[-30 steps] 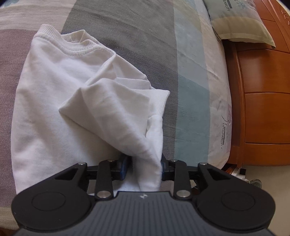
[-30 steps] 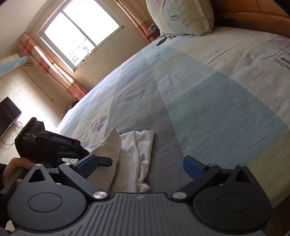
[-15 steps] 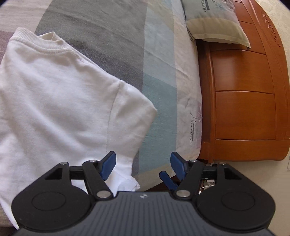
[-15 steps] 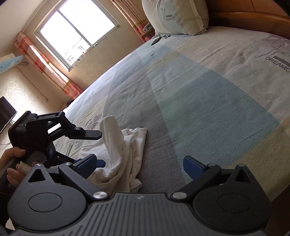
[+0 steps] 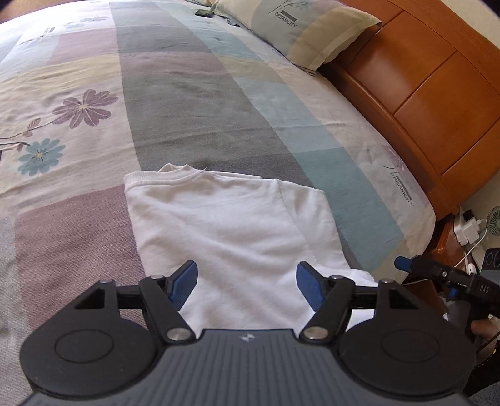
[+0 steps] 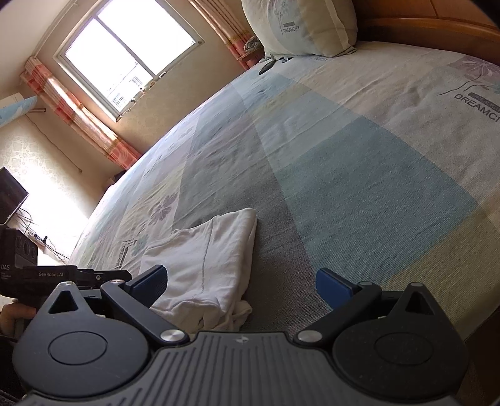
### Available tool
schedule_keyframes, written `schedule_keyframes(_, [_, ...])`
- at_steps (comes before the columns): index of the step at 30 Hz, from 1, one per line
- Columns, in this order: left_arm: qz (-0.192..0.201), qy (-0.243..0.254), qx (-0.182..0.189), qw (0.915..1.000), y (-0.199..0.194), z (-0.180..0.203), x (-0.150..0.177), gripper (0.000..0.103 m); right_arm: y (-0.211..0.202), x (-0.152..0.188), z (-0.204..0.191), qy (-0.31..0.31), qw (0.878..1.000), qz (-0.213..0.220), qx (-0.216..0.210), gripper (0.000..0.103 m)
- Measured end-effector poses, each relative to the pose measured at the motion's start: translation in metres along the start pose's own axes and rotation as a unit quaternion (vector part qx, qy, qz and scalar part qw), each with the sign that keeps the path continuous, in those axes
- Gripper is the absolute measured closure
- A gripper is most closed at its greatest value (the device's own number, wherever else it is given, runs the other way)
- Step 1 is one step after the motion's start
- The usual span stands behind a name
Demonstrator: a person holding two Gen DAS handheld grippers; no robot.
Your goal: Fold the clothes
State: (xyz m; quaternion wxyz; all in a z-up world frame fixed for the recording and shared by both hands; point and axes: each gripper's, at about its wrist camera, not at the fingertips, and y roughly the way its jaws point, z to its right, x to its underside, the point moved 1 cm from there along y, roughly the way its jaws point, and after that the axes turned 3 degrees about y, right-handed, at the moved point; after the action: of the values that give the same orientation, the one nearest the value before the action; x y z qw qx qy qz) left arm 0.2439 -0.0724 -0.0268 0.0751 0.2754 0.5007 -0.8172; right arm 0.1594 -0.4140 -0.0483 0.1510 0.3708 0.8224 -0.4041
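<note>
On the near part of the bed (image 5: 175, 93), close to the edge by the wooden headboard (image 5: 415, 81): a white T-shirt (image 5: 237, 231), already folded lengthwise, one sleeve tucked over the body. By the look of it, roughly midway through the task; sleeve fold done, a crosswise fold from hem to collar probably left, plus some tidying. Ribbed collar at the far end, pointing up the bed toward the pillow (image 5: 300, 28); long edge on the left straight and clean; sleeve seam running down the panel; surface mostly smooth with a few soft wrinkles. Less neat in the right wrist view, where the near end bunches into a crumpled lump and the layers sit unevenly. Soft, thin cotton, likely to slip out of line if pulled by one corner only. Left gripper (image 5: 247, 282) above the near part of the shirt, jaws having just been opening, blue pads wide apart and, as far as can be seen, clear of the cloth, nothing clamped. Right gripper (image 6: 240, 281) low by the bunched end, likewise spread wide, nothing between the pads.
</note>
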Motion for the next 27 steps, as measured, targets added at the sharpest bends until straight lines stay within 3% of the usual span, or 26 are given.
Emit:
schedule_keyframes(8, [0.061, 0.044, 0.006, 0.9971, -0.044, -0.001, 0.059, 0.028, -0.016, 0.017, -0.016, -0.027, 0.999, 0.011, -0.016, 0.0])
schedule_keyframes(13, [0.107, 0.122, -0.013, 0.9867, -0.06, 0.015, 0.12, 0.024, -0.033, 0.037, -0.015, -0.054, 0.998, 0.033, -0.013, 0.0])
schedule_keyframes(15, [0.124, 0.151, -0.038, 0.98, -0.055, 0.023, 0.141, 0.022, -0.038, 0.052, -0.011, -0.061, 0.997, 0.039, -0.008, 0.0])
schedule_keyframes(19, [0.154, 0.203, -0.115, 0.9601, -0.028, 0.044, 0.167, 0.022, -0.044, 0.084, -0.002, -0.069, 0.997, 0.04, -0.005, 0.0])
schedule_keyframes(22, [0.209, 0.239, -0.178, 0.9314, -0.01, 0.063, 0.169, 0.022, -0.048, 0.107, 0.0, -0.077, 0.996, 0.033, -0.011, 0.0])
schedule_keyframes(25, [0.229, 0.263, -0.26, 0.9005, 0.002, 0.073, 0.164, 0.022, -0.055, 0.124, -0.003, -0.086, 0.996, 0.034, -0.017, 0.0])
schedule_keyframes(27, [0.227, 0.275, -0.286, 0.8895, 0.0, 0.07, 0.165, 0.02, -0.062, 0.132, -0.006, -0.092, 0.995, 0.038, -0.022, 0.0])
